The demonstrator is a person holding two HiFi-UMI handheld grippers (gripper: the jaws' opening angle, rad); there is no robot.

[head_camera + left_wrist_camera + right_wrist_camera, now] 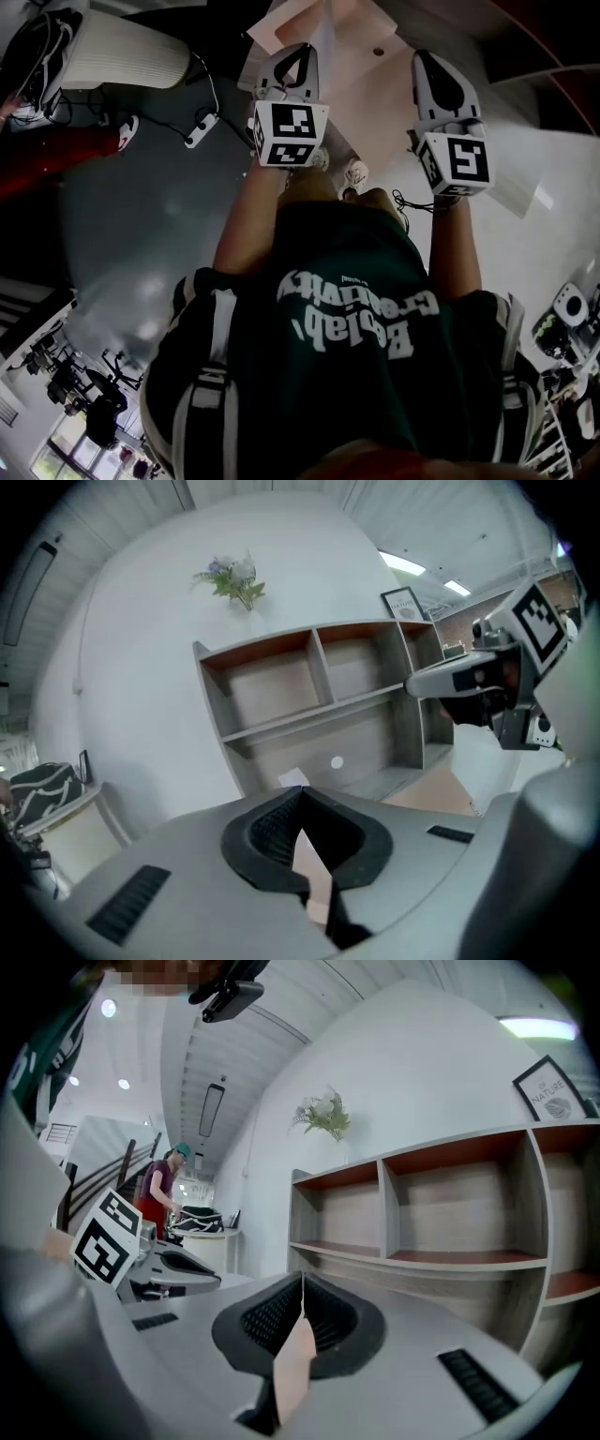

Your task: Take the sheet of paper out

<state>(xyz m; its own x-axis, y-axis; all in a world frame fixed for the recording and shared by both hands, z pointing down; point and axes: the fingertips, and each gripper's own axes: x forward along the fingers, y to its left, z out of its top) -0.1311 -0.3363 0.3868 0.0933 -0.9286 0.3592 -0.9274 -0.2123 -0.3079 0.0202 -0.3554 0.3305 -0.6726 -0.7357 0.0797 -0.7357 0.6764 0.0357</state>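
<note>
Left tongs (301, 803) and right tongs (302, 1288) are each clenched on the thin pinkish sheet of paper (294, 1368), held up before the empty shelf unit (309, 686). Light, limp and easily torn, it likely needs even edge grips.

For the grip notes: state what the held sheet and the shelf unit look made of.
Sheet of paper: thin, matte, pale-pink paper, seen pinched edge-on. Shelf unit: probably laminated board, with grey wood-grain faces, reddish-brown shelf surfaces and a matte finish.
</note>
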